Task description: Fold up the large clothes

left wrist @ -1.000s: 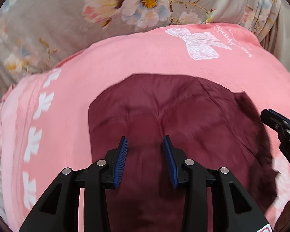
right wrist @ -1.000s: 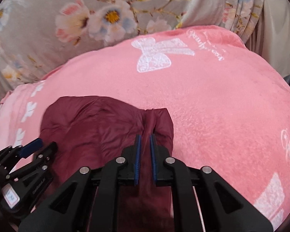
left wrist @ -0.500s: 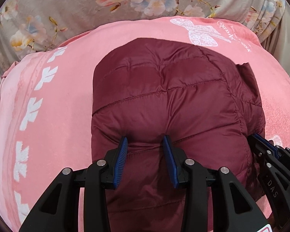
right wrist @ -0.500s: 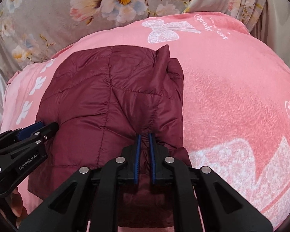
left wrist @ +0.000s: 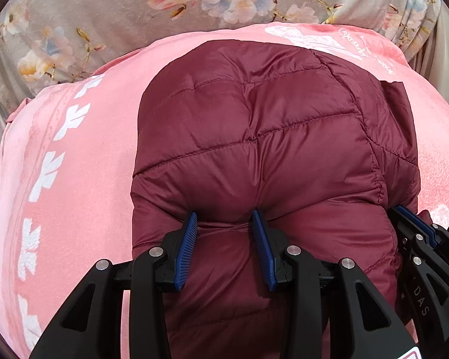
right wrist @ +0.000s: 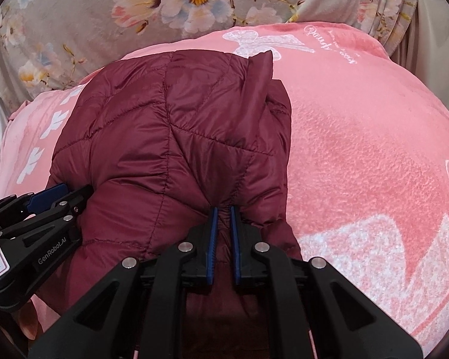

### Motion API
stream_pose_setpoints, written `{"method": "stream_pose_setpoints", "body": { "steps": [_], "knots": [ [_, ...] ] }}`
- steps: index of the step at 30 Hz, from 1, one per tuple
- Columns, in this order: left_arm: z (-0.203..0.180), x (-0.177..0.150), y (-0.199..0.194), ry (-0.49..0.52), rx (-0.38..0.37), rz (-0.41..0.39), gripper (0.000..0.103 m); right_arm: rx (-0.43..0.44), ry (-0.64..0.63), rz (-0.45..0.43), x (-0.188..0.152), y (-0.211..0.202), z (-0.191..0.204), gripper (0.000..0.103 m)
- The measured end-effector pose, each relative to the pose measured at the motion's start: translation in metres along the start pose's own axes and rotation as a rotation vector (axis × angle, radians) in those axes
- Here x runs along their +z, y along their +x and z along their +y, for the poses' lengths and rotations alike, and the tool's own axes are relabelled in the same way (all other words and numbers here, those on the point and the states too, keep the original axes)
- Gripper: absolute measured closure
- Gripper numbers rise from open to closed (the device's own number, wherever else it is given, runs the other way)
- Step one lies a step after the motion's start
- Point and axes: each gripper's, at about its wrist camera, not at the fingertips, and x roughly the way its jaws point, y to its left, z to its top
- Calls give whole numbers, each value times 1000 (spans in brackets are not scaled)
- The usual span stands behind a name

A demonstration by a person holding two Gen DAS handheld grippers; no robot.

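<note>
- Left wrist view: a dark red puffer jacket (left wrist: 254, 149) lies folded over on a pink blanket (left wrist: 74, 179), with a grey flowered sheet (left wrist: 104, 15) beyond it at the far side.
- The left gripper (left wrist: 224, 221) has its jaws spread wide, one blue pad either side of a soft ridge of the jacket's near edge; it presses against the padding but pinches nothing that I can see.
- At the right edge of this view the other tool's blue tips reach in at the jacket's side seam.
- Right wrist view: the same jacket sits left of centre on the blanket, quilted panels up, one corner of cloth poking upright at its far edge near the white bow print (right wrist: 254, 42).
- The right gripper (right wrist: 222, 212) is drawn nearly closed, a thin pleat of the jacket's near edge nipped between its pads.
- The left tool shows at the lower left, tips against the jacket's flank, apart from the right one.
- To my eye the fold has just been laid over and this is the setting-down step: one side let go, the other not yet.
- Next, I would judge, the right jaws need to part and lift off without dragging the slippery cloth; then the bundle wants pressing flat, since the padding looks springy and that upright corner may need tucking.
</note>
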Motion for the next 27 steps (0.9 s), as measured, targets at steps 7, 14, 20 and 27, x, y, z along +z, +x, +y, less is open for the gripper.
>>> {"method": "stream_pose_setpoints", "body": {
  "steps": [7, 14, 20, 27],
  "knots": [
    [-3, -2, 3, 6, 10, -11, 67, -7, -11, -5, -1, 2, 1, 96],
    [-4, -2, 1, 3, 3, -20, 67, -13, -27, 11, 2, 1, 6, 96],
    [51, 0, -27, -166, -179, 0, 41, 15, 58, -57, 14, -42, -11, 35],
    [115, -13, 17, -449, -381, 164, 33, 179, 269, 71, 16, -14, -54, 26]
  ]
}}
